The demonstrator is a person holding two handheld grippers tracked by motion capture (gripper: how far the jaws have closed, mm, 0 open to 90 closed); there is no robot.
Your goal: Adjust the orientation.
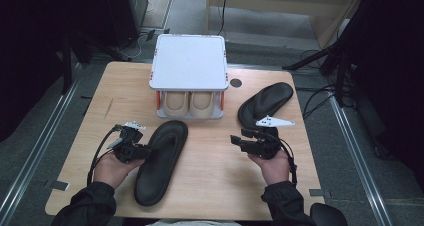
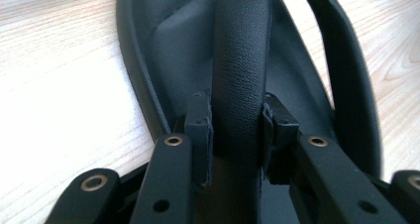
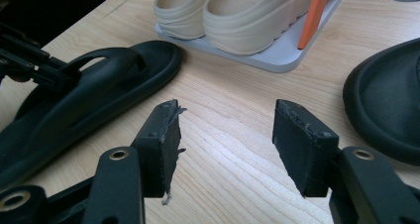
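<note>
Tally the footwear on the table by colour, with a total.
Black sandals: 2, one by the left gripper, one at the right.
Beige clogs: 2, side by side on the rack's lower shelf.
Total: 4

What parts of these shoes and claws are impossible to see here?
- Beige clogs: high view, heels hidden under the white rack's top shelf.
- Left black sandal: left gripper view, toe and heel cut off by the edges.
- Right black sandal: right gripper view, cut off by the right edge.
- Left claw on the strap: pad contact partly shadowed.
</note>
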